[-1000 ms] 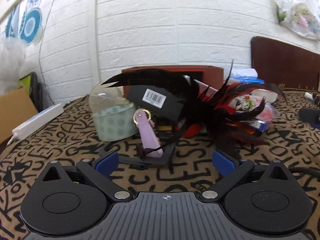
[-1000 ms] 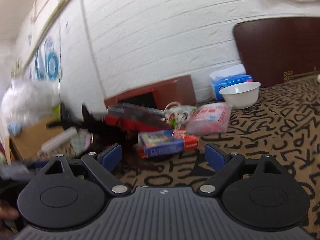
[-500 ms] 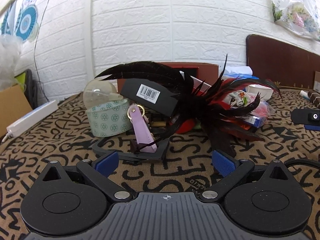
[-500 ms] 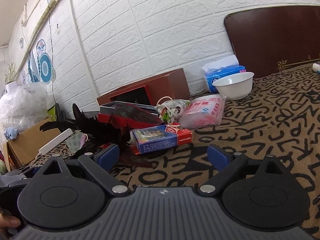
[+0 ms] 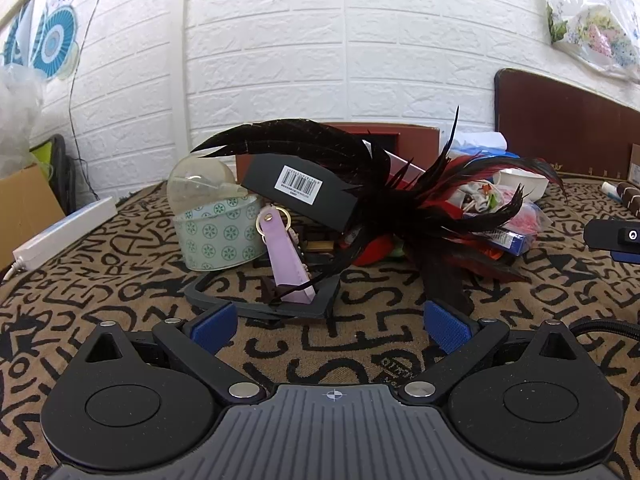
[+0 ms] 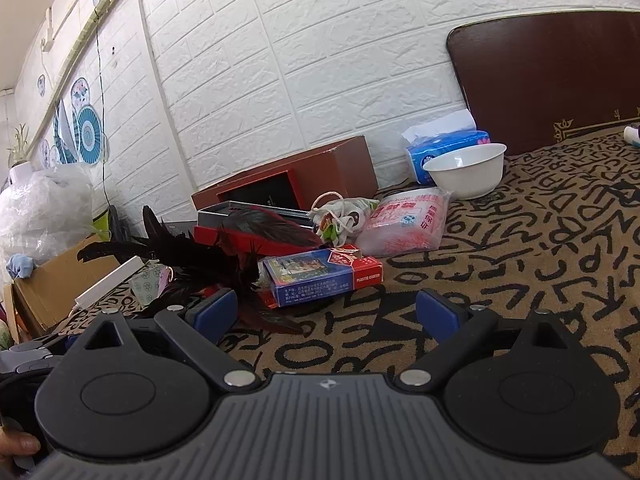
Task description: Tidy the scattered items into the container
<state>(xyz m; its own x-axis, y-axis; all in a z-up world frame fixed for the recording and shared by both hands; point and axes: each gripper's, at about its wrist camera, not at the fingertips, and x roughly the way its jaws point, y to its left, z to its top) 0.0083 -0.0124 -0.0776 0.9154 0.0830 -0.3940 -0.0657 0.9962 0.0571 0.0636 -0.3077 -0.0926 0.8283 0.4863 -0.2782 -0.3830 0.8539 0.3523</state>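
Nearest the lens, left view: the left gripper (image 5: 330, 326) hangs low over the patterned cloth (image 5: 100, 264), blue pads spread wide, nothing between them.
Nearest the lens, right view: the right gripper (image 6: 326, 314) is likewise spread and empty, with a fingertip of the person's hand (image 6: 20, 446) at the lower left edge.
Change: over the last second the right view has gone from a blurred swing to a sharp, level look at the pile; the left one has eased back a little, so the pile sits smaller. I judge both are lining up for a first pick and nothing is tidied yet.
Just ahead, left: a flat dark frame (image 5: 260, 300) lies on the cloth with a lilac key strap (image 5: 286, 252), soft-looking and with a brass ring, leaning on it.
Just ahead, right: a glossy blue-and-red card box (image 6: 320, 276), rigid and square-edged.
Middle: black and red feathers (image 5: 400, 208), wispy and springy, spread over a matte black barcoded box (image 5: 300, 192); beside it a round green-patterned tin (image 5: 218, 236) with a clear dome.
Behind: a crinkly plastic packet (image 6: 404, 220) and a smooth white bowl (image 6: 466, 170).
Farthest: the brown-red box (image 6: 316, 176), open toward the cameras, probably the container, against the white brick wall.
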